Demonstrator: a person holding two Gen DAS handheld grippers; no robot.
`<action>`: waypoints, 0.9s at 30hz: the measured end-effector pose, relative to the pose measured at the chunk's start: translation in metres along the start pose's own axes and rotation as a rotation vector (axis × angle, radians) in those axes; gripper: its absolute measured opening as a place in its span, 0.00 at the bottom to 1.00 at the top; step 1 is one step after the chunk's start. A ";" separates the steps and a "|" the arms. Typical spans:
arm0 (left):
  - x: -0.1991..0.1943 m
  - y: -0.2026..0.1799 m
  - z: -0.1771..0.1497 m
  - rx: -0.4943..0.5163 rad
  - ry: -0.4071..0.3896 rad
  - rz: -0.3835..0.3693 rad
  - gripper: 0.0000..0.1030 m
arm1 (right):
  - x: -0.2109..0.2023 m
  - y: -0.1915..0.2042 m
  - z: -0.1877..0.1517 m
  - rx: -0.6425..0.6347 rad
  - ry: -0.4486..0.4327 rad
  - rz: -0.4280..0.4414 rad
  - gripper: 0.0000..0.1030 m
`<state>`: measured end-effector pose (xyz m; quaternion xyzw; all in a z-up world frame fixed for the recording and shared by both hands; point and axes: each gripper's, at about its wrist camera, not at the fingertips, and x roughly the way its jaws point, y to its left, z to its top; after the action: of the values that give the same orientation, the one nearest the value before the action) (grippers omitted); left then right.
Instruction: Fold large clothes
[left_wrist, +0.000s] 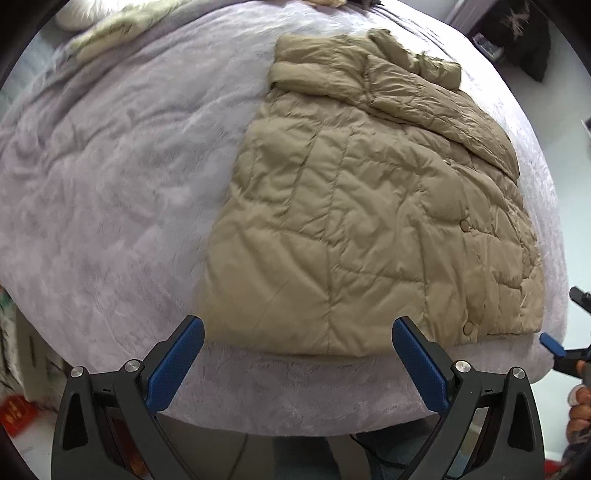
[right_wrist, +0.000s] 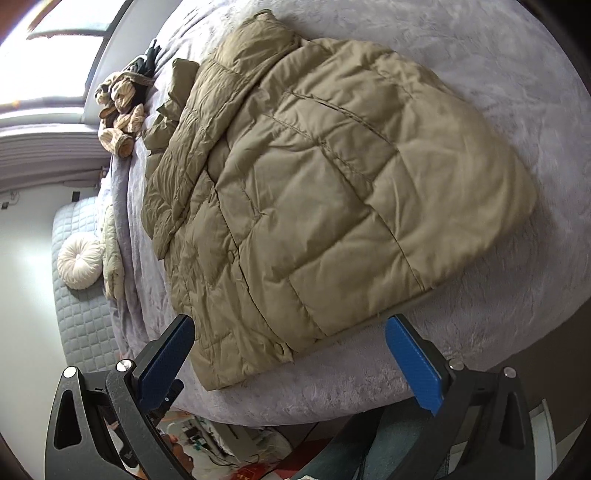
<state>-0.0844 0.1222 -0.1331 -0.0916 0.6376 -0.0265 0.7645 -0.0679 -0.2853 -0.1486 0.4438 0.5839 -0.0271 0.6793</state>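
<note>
Jacket: a tan quilted puffer jacket (left_wrist: 373, 221) lies flat on a pale lilac fleece bedspread (left_wrist: 110, 177), near the bed's front edge.
Long axis: it runs from the hem at the near edge of the bed away to the collar at the far end; in the left wrist view the collar end points up and slightly right.
Front or back: the snap buttons (left_wrist: 463, 224) sit in a line along the right-hand part, so the front faces up; the right side carries a folded-over sleeve or panel lying diagonally across it.
Collar end: bunched and rumpled (left_wrist: 406, 55), shape hard to read.
Left gripper: the left gripper (left_wrist: 299, 356) has its blue-padded fingers spread wide with nothing between them; it hovers just in front of the hem, and the jacket's lower left corner shows between the fingertips.
Right gripper: the right gripper (right_wrist: 291, 354) is likewise spread wide and empty, hovering at the near corner of the jacket (right_wrist: 314, 192), whose hem edge falls between the fingers.
Right gripper from the left view: only a blue fingertip (left_wrist: 552, 343) and part of the black frame show at the right edge, beside the jacket's lower right corner.
Contact: neither gripper touches the fabric as far as can be seen.
Hand: a few fingers (left_wrist: 580, 406) peek in at the right margin, mostly cut off.
Background: striped cloth items (right_wrist: 120, 110) lie at the far side of the bed, and a round white cushion (right_wrist: 79, 264) lies beyond it.
Blur: both views are slightly smeared at the edges.
</note>
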 end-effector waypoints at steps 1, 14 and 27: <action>0.002 0.005 -0.003 -0.011 0.005 -0.004 0.99 | -0.001 -0.003 -0.002 0.002 -0.003 0.000 1.00; 0.064 0.039 -0.037 -0.211 0.125 -0.305 0.99 | 0.012 -0.057 -0.011 0.131 0.032 0.041 1.00; 0.101 0.021 -0.007 -0.250 0.120 -0.409 0.99 | 0.013 -0.110 0.007 0.242 -0.068 0.084 1.00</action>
<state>-0.0737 0.1259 -0.2360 -0.3110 0.6485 -0.1072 0.6865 -0.1198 -0.3498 -0.2226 0.5453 0.5339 -0.0839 0.6407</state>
